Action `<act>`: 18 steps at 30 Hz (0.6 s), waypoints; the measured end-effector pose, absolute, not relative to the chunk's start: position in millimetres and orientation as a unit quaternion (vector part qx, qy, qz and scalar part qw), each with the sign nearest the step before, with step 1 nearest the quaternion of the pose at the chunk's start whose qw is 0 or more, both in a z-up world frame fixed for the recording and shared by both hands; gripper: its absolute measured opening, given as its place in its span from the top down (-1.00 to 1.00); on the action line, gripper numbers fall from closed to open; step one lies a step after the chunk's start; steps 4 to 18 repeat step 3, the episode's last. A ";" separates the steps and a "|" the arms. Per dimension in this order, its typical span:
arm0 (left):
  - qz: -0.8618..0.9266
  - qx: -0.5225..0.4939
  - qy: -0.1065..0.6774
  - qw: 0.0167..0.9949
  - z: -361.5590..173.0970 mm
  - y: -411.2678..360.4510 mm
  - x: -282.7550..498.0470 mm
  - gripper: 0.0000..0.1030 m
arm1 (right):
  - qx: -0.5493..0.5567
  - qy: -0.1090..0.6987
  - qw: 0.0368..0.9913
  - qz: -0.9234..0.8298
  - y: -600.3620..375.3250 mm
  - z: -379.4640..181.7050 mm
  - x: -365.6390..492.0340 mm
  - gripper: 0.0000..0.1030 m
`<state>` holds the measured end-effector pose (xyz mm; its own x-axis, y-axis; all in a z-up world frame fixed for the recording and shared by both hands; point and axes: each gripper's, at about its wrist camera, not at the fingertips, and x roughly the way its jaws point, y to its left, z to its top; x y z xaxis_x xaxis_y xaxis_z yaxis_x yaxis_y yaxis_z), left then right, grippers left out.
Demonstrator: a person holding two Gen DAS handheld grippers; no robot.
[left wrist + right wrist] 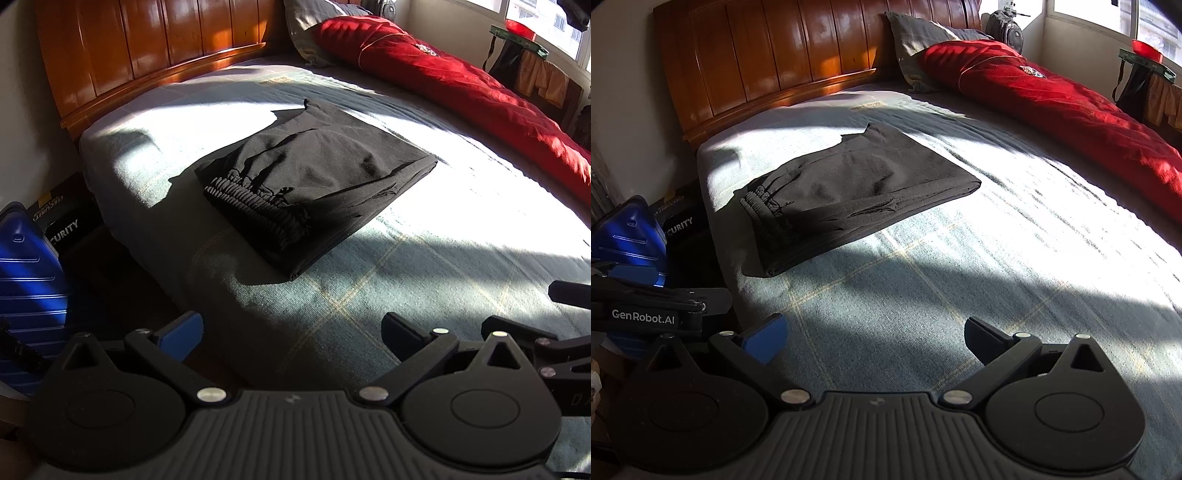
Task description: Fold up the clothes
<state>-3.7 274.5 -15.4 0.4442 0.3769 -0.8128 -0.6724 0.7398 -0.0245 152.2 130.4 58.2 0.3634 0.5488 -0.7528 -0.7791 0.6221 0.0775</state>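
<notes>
A pair of black trousers lies folded into a flat rectangle on the grey-green checked bed sheet, its elastic waistband toward the bed's left edge. It also shows in the right wrist view. My left gripper is open and empty, held back above the bed's near part, well short of the trousers. My right gripper is open and empty too, beside the left one, whose body shows at the left.
A red quilt lies along the bed's right side, with a grey pillow by the wooden headboard. A blue suitcase and a dark box stand on the floor to the left. A window and hung items are at far right.
</notes>
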 end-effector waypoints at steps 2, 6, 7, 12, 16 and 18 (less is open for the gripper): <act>0.315 -0.174 0.422 0.832 -15.1 274.4 -3.0 -0.99 | -0.148 0.389 0.812 0.408 130.6 58.0 152.6 -1.00; 0.315 -0.174 0.422 0.832 -15.0 274.5 -2.7 -0.99 | -0.147 0.390 0.812 0.408 130.8 57.9 152.7 -1.00; 0.315 -0.174 0.422 0.832 -15.0 274.5 -2.7 -0.99 | -0.147 0.390 0.812 0.408 130.8 57.9 152.7 -1.00; 0.315 -0.174 0.422 0.832 -15.0 274.5 -2.7 -0.99 | -0.147 0.390 0.812 0.408 130.8 57.9 152.7 -1.00; 0.315 -0.174 0.422 0.832 -15.0 274.5 -2.7 -0.99 | -0.147 0.390 0.812 0.408 130.8 57.9 152.7 -1.00; 0.315 -0.174 0.422 0.832 -15.0 274.5 -2.7 -0.99 | -0.147 0.390 0.812 0.408 130.8 57.9 152.7 -1.00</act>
